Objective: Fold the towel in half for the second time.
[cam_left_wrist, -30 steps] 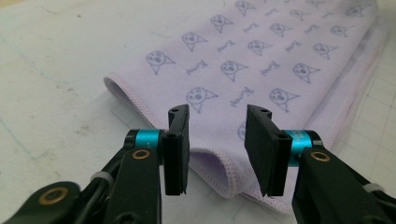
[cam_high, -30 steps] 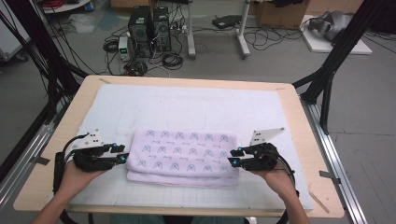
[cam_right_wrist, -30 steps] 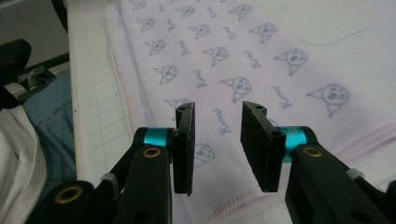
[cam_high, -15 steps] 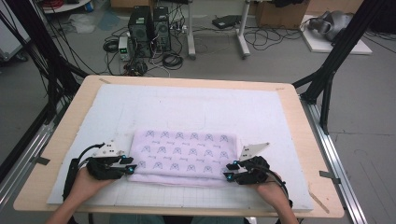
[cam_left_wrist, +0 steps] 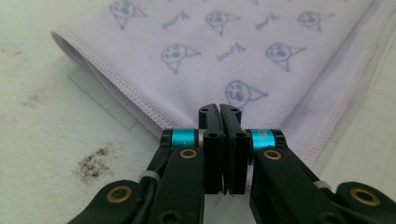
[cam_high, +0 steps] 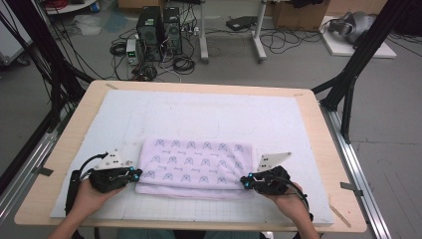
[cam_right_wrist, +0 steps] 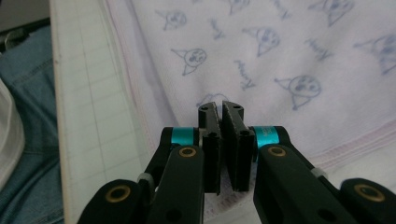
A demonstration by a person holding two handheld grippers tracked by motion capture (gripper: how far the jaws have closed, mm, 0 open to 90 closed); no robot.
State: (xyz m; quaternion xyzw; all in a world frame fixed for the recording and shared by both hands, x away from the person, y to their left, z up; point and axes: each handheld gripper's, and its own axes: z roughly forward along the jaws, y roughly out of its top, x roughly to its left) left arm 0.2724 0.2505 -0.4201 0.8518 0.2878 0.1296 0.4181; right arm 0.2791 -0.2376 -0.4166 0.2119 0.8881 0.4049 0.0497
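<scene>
Towel [cam_high: 195, 162] folded into a band on the table mat [cam_high: 209, 112], left gripper [cam_high: 135, 174] and right gripper [cam_high: 245, 182] pressed together at its near corners, whether pinching cloth unclear; further folding likely remains.

The surface [cam_high: 318, 119] was a light wooden board with rounded corners; a white gridded mat [cam_high: 209, 114] covered most of it, leaving bare wood along the edges; on the mat's near half lay a folded lilac towel [cam_high: 196, 160] printed with small cartoon faces; dark smudges marked the mat [cam_left_wrist: 93, 163] beside the towel's corner.
</scene>
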